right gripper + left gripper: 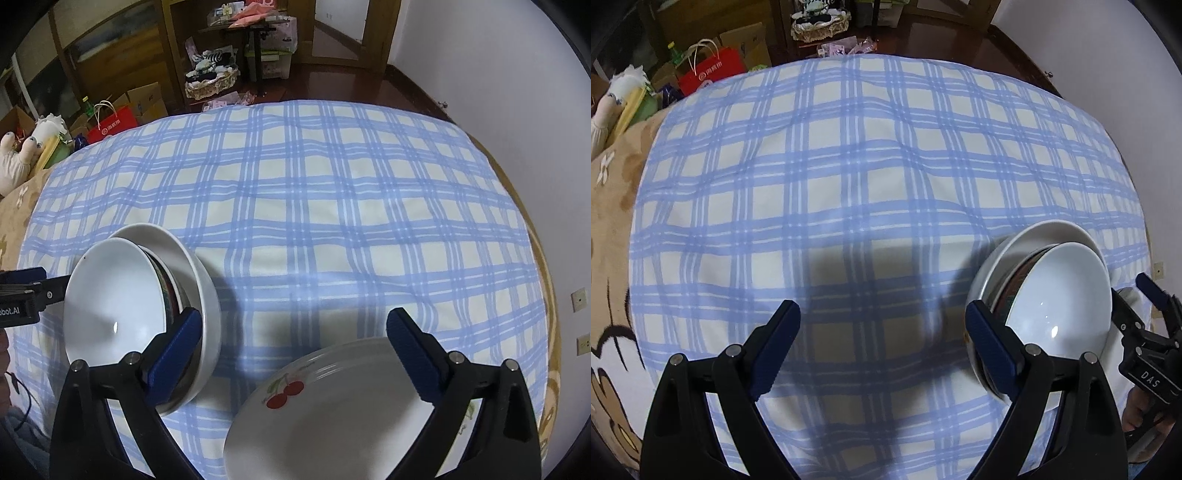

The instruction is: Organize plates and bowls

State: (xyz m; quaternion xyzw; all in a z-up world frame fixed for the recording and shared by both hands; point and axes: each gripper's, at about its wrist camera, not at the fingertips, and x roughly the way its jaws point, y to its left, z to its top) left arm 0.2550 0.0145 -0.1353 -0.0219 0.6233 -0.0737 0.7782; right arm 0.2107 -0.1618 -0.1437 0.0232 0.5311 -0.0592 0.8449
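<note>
Glossy round nested bowls (110,306), cherry-printed plates (332,417), checked cloth (849,166)

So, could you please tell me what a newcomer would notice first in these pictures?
First, the blue-and-white checked cloth filling both views. Next, the nested stack of white ceramic bowls lying tilted between the two tools, left of the open right tool. Lastly, the white plate with red cherries just below that tool; the left tool is also open.
</note>
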